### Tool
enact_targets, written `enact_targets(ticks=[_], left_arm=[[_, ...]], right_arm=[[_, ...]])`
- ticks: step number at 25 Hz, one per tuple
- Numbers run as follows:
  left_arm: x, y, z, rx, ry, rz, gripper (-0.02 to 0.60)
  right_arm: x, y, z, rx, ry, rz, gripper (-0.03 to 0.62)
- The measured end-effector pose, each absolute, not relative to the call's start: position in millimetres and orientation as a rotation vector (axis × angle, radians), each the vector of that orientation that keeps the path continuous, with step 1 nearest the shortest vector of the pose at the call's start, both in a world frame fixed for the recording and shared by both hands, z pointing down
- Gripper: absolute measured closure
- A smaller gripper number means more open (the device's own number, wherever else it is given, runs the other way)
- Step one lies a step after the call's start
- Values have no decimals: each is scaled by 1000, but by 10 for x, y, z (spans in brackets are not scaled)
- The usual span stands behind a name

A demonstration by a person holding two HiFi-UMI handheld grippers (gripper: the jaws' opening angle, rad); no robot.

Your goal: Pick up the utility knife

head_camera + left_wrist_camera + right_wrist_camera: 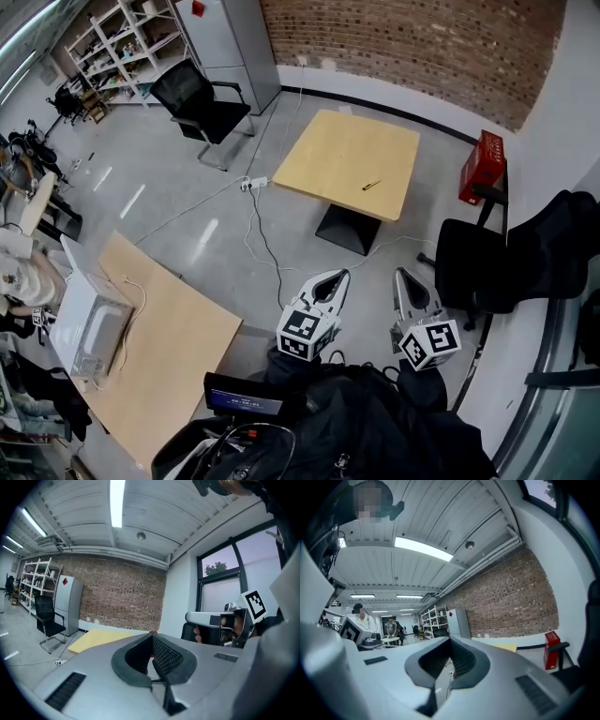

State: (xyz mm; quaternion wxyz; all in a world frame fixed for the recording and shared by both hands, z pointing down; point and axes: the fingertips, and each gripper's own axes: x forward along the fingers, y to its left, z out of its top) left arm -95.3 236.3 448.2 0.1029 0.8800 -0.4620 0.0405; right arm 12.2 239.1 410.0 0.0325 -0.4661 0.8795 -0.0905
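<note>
**Mia:** Where is the utility knife (371, 185)?

**Sam:** It lies flat on the square wooden table (330, 141). It is on the right part of the top, toward the side nearest us. Nothing touches it. From up here it looks very small, just a thin dark thing.

**Mia:** And the two grippers?

**Sam:** Both are well away from the table, on its near side, up over the grey floor (187, 187). The left gripper (343, 275) and the right gripper (401, 274) are side by side. Both point toward the table.

**Mia:** Is the left one open?

**Sam:** No. Its two jaws are closed, with the tips together. There is nothing between them.

**Mia:** And the right one?

**Sam:** The same. Its jaws meet at the tips. Behind the tips there is only a thin slit, and the floor shows through it. It holds nothing.

**Mia:** What else is by the table?

**Sam:** A red box (483, 164) stands to the table's right, by the white wall (553, 112). A black chair (202, 101) is off to the table's left, on the far side. A second black chair (483, 267) is near the table's right side, closer to us. A white plug strip (253, 184) lies on the floor just left of the table. A wire (267, 244) runs from it. Behind the table is a brick wall (412, 37).
</note>
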Motion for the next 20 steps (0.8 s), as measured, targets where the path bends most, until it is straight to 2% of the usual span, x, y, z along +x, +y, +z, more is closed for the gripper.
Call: enact_targets(ticks=[8,20], left_arm=[[-1104,2288,4559,2566,-1371,116,581],[-898,1660,4578,2565,-1360,115,581]], right_arm=[[29,2338,4171,-1453,2710,-298,589],[225,1704,4176,-1460,2708,-300,589]])
